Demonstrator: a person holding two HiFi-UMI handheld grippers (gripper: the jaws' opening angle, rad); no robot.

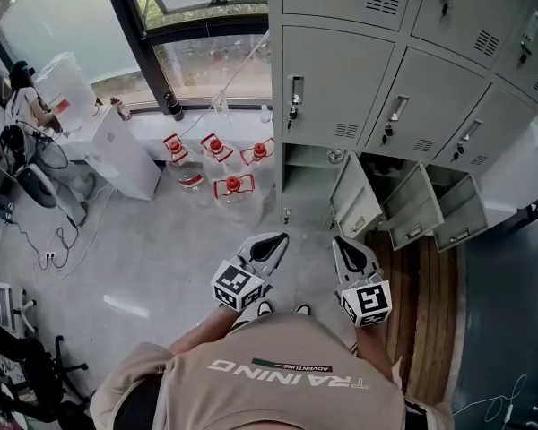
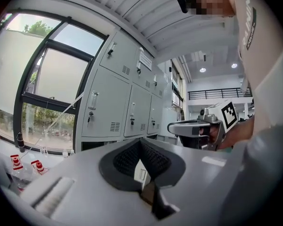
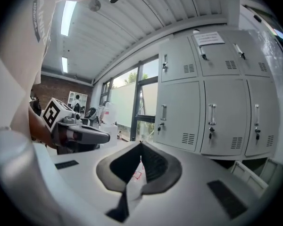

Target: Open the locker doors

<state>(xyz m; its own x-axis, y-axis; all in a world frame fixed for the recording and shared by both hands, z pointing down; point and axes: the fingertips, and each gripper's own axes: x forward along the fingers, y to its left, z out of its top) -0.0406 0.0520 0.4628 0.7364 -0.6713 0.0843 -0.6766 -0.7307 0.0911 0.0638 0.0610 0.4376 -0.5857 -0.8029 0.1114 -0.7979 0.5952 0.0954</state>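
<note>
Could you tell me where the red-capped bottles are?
In the head view, the red-capped bottles stand on the floor below the window, left of the lockers.

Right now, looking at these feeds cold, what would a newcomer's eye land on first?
Probably the grey locker bank at the upper right of the head view, its bottom-row doors swung open while the upper doors are shut. Next come the red-capped jugs below the window. The left claw and right claw are both shut and empty, held low before the lockers.
</note>
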